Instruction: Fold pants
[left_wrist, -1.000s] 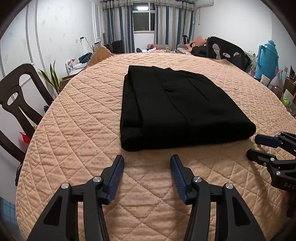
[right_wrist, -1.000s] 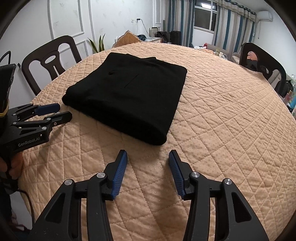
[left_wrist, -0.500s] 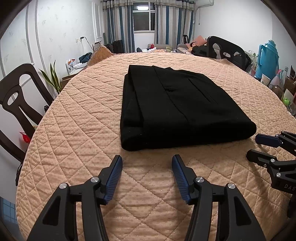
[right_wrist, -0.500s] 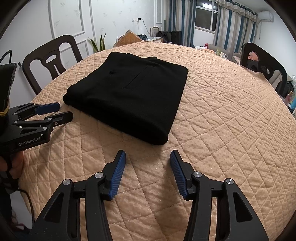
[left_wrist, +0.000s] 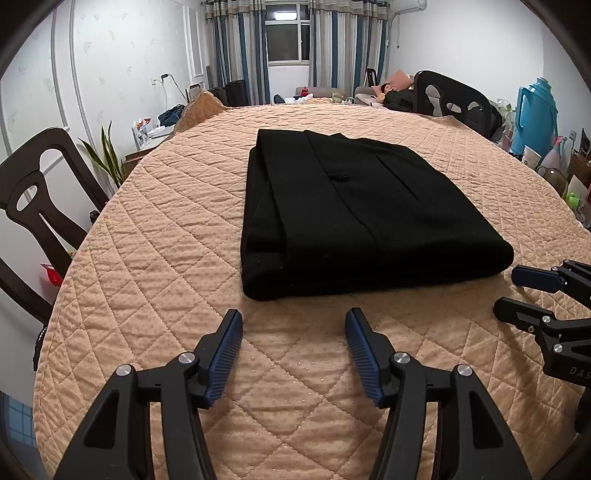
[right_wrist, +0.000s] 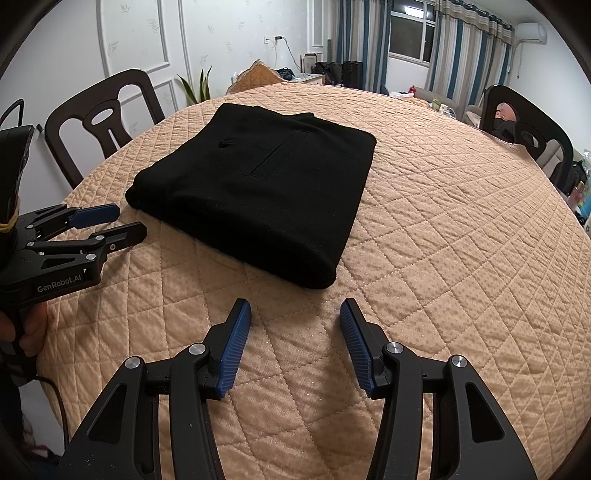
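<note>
The black pants (left_wrist: 369, 214) lie folded into a thick rectangle on the table's peach quilted cover (left_wrist: 166, 258). My left gripper (left_wrist: 293, 314) hovers just short of the fold's near edge, open, nothing between its blue pads. My right gripper (left_wrist: 508, 290) shows at the right by the fold's near right corner. In the right wrist view the pants (right_wrist: 258, 192) lie ahead and to the left. My right gripper (right_wrist: 294, 303) is open and empty just short of their near corner. My left gripper (right_wrist: 129, 220) stands open beside their left corner, apart from the cloth.
Dark wooden chairs stand at the table's left (left_wrist: 33, 192) and far right (left_wrist: 454, 99). A blue jug (left_wrist: 535, 114) and clutter sit off the right edge. A person (left_wrist: 391, 94) lies on a sofa far behind. A hand (right_wrist: 33, 325) grips the left tool's handle.
The jaws of both grippers have spread a little wider. The pants and both hands have stayed where they were.
</note>
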